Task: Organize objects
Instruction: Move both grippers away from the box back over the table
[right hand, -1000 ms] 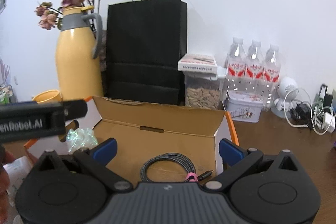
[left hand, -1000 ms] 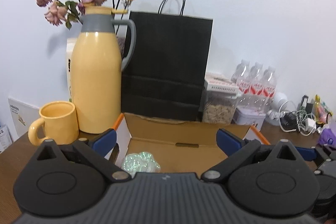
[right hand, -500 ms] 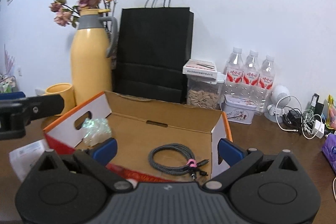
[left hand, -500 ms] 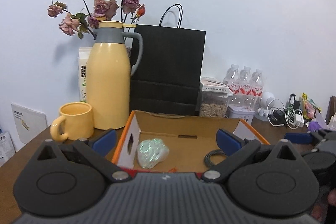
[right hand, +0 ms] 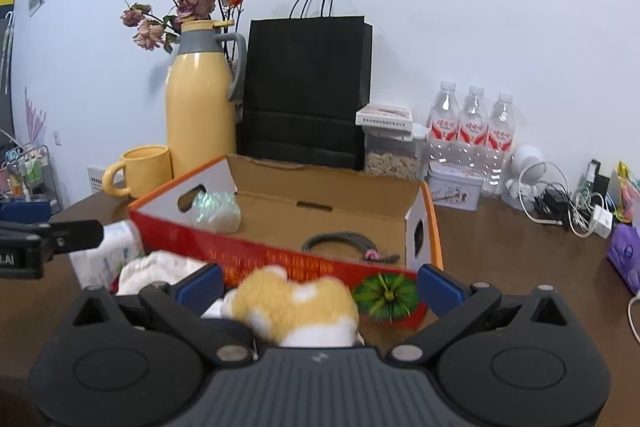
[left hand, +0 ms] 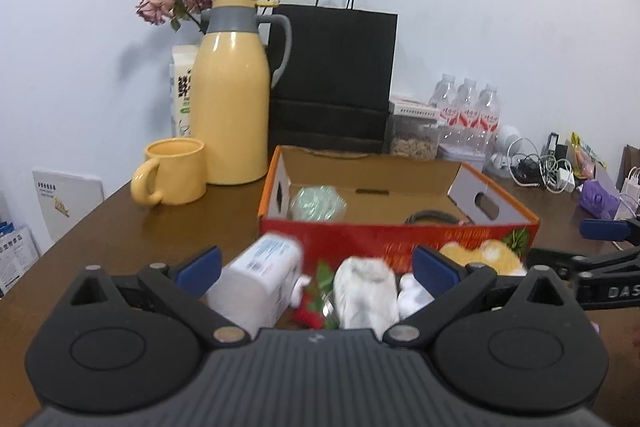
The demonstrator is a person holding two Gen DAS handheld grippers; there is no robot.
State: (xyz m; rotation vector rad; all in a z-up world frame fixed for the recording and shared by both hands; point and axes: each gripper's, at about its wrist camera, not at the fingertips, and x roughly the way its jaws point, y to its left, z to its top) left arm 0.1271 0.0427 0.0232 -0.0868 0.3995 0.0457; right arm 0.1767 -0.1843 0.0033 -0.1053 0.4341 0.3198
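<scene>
Nearest, the left gripper and the right gripper are both held spread, with nothing pinched. Between them and the open red-and-orange cardboard box, a white plastic bottle, a white cloth bundle and a yellow-and-white plush toy are seen on the brown wooden table. Inside the box, a crumpled iridescent wrapper and a coiled grey braided cable are contained.

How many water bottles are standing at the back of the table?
3. The water bottles stand in a row by the wall, right of the black paper bag: left, middle, right. More could hide behind them.
</scene>
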